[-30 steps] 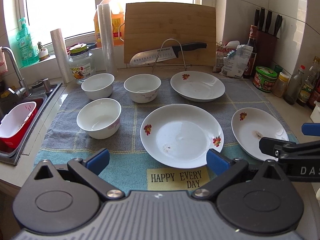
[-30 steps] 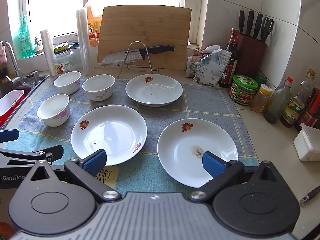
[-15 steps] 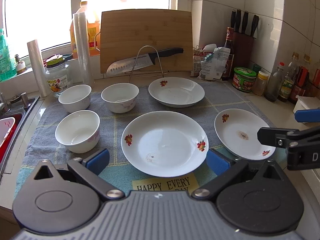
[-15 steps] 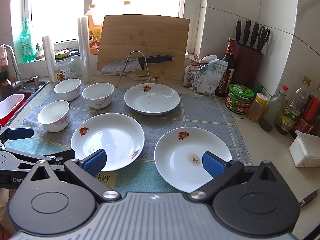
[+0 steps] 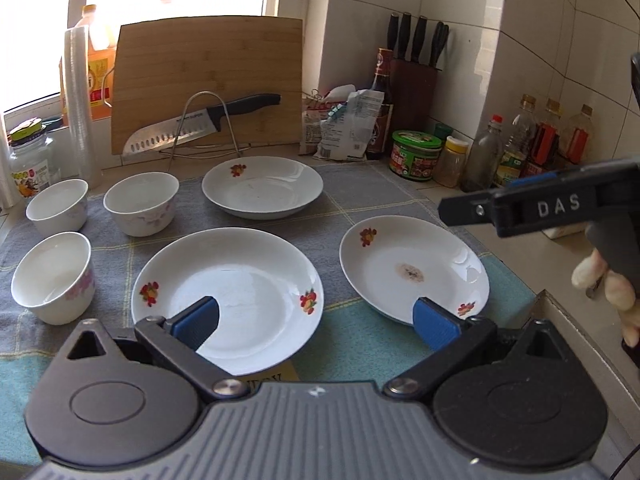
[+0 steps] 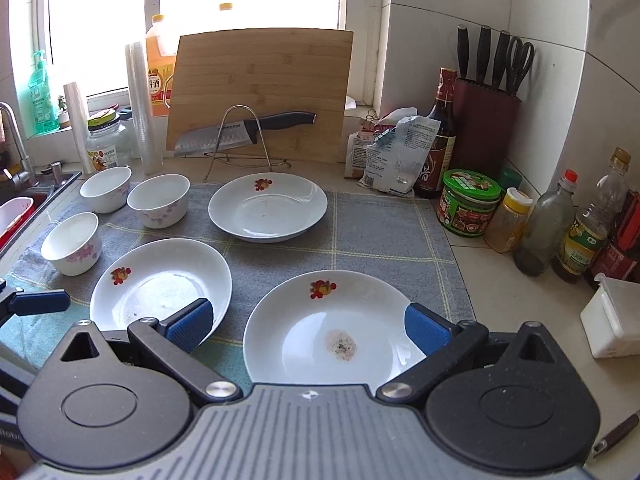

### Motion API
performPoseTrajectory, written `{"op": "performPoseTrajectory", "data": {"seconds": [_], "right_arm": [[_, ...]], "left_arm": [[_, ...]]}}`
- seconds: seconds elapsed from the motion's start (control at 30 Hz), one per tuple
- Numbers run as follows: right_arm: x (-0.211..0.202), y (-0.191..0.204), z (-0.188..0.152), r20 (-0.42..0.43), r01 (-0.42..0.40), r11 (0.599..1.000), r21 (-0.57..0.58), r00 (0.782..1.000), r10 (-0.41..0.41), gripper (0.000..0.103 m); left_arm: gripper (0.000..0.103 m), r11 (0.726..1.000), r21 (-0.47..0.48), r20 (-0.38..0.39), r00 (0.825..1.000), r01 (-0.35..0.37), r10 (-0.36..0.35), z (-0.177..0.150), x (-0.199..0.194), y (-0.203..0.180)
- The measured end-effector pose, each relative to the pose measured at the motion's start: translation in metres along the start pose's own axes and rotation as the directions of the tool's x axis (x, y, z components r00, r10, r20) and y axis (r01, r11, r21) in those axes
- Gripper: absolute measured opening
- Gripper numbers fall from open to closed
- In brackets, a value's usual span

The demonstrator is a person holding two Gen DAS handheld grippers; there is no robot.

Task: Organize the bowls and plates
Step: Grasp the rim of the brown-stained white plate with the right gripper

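Three white plates with red flower marks lie on a grey and teal towel point(image 5: 360, 200): a near middle plate point(image 5: 228, 296), a right plate with a brown stain point(image 5: 412, 268) and a far plate point(image 5: 262, 186). Three white bowls point(image 5: 52, 276) point(image 5: 140, 208) point(image 5: 58, 204) stand at the left. My left gripper point(image 5: 316, 320) is open and empty, low over the front of the towel between the near plates. My right gripper point(image 6: 308, 326) is open and empty above the stained plate point(image 6: 336, 328); the near middle plate point(image 6: 160, 284) and far plate point(image 6: 268, 208) lie beyond.
A bamboo cutting board point(image 6: 260, 92) and a knife on a wire stand point(image 6: 244, 130) are at the back. Sauce bottles and jars point(image 6: 568, 224), a knife block point(image 6: 486, 120) and snack bags point(image 6: 396, 152) line the right side. A sink point(image 6: 24, 208) is at the left.
My left gripper has swung to the right, so the plates sit further left in its view. My right gripper has moved forward and lower over the stained plate. Both stay open.
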State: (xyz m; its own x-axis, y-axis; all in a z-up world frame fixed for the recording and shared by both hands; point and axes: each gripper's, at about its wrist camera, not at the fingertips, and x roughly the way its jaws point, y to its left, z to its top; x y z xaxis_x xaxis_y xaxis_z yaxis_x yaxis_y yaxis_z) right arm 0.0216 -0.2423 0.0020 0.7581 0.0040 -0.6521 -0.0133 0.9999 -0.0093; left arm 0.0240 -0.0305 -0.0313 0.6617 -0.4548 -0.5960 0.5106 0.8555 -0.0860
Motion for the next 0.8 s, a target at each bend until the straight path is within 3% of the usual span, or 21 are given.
{"op": "performPoseTrajectory", "data": {"seconds": [0.33, 0.47, 0.7, 0.8], "right_arm": [[0.075, -0.065, 0.013, -0.115, -0.058, 0.998, 0.019, 0.992, 0.060, 0.103], [0.098, -0.080, 0.014, -0.144, -0.116, 0.993, 0.027, 0.982, 0.119, 0.103], [0.131, -0.102, 0.013, -0.202, -0.210, 0.978, 0.014, 0.957, 0.208, 0.103], [0.144, -0.111, 0.011, -0.235, -0.259, 0.966, 0.008, 0.938, 0.253, 0.103]], "left_arm": [[0.102, 0.992, 0.106, -0.100, 0.994, 0.064, -0.053, -0.010, 0.066, -0.059], [0.102, 0.990, 0.121, -0.134, 0.990, 0.067, -0.050, -0.018, 0.092, -0.072], [0.102, 0.981, 0.189, -0.135, 0.991, 0.048, -0.023, -0.031, 0.119, -0.093], [0.102, 0.987, 0.152, -0.141, 0.989, 0.057, -0.035, -0.033, 0.126, -0.093]]}}
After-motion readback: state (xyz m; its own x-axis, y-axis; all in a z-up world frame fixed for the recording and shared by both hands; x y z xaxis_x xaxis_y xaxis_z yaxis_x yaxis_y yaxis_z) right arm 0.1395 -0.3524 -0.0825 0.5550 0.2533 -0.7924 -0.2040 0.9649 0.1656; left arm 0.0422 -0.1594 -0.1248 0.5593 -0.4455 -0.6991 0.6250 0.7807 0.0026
